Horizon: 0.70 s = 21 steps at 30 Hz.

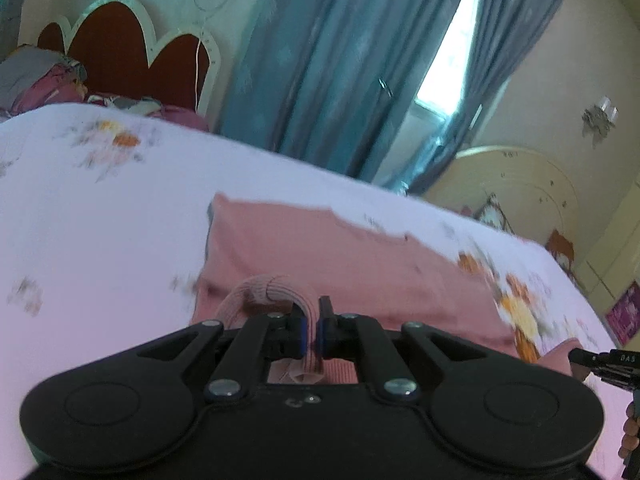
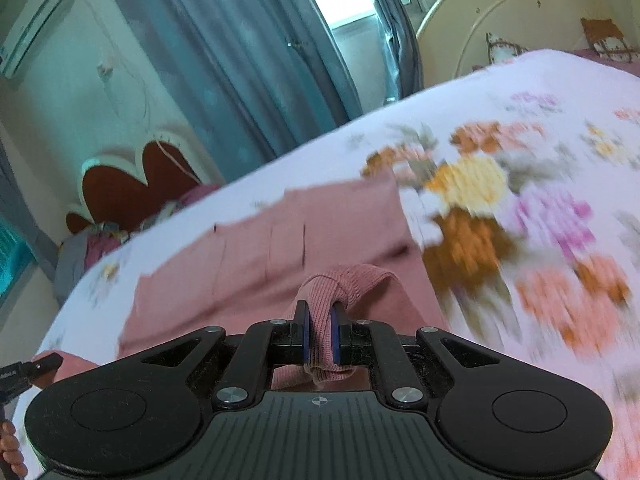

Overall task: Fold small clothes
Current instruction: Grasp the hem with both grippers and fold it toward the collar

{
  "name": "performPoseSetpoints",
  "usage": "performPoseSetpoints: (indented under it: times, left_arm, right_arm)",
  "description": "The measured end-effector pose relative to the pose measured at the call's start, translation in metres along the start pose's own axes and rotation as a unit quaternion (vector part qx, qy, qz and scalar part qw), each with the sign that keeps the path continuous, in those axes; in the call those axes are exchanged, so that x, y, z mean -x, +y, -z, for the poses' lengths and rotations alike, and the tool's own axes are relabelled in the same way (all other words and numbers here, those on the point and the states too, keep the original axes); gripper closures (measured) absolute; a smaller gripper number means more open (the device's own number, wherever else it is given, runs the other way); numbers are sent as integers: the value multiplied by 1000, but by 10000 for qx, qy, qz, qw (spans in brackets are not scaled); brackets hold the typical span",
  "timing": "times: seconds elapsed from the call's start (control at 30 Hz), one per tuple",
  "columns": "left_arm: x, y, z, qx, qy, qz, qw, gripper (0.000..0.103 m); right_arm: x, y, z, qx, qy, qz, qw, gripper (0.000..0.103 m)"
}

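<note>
A small pink garment point(image 1: 320, 248) lies spread on the flowered bedsheet point(image 1: 100, 220). My left gripper point(image 1: 312, 332) is shut on its ribbed pink hem, which loops up between the black fingers and is lifted off the sheet. In the right wrist view the same pink garment point(image 2: 248, 256) stretches away to the far left. My right gripper point(image 2: 320, 336) is shut on another stretch of the ribbed hem, which bulges above the pads. Each gripper's tip shows at the edge of the other's view, with a hand below it.
The bed's far edge runs under teal curtains point(image 1: 328, 60) and a bright window gap. A red scalloped headboard point(image 1: 120, 48) and a heap of bedding point(image 1: 36, 80) stand at the left. A cream round headboard point(image 1: 520, 188) is at the right. An air conditioner point(image 2: 36, 24) hangs high.
</note>
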<state>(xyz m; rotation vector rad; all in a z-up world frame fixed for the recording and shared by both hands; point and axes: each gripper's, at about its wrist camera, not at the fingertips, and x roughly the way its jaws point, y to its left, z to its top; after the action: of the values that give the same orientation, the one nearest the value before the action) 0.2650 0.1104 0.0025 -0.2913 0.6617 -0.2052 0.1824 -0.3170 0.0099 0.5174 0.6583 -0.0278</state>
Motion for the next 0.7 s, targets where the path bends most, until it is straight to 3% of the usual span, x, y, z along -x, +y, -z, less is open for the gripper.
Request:
performPoseSetpoints:
  times: [0.33, 0.5, 0.7]
  left_arm:
    - [-100, -1, -67, 274, -149, -259, 9992, 98]
    - [-153, 6, -81, 375, 86, -563, 9977, 98]
    - [-201, 10, -79, 165, 467, -1042, 9933, 97]
  right_arm:
    - [-115, -11, -84, -289, -57, 12, 9996, 94]
    - [-172, -22, -101, -486, 237, 129, 9985, 94]
    - [-217, -37, -104, -640, 506, 381, 9959, 93]
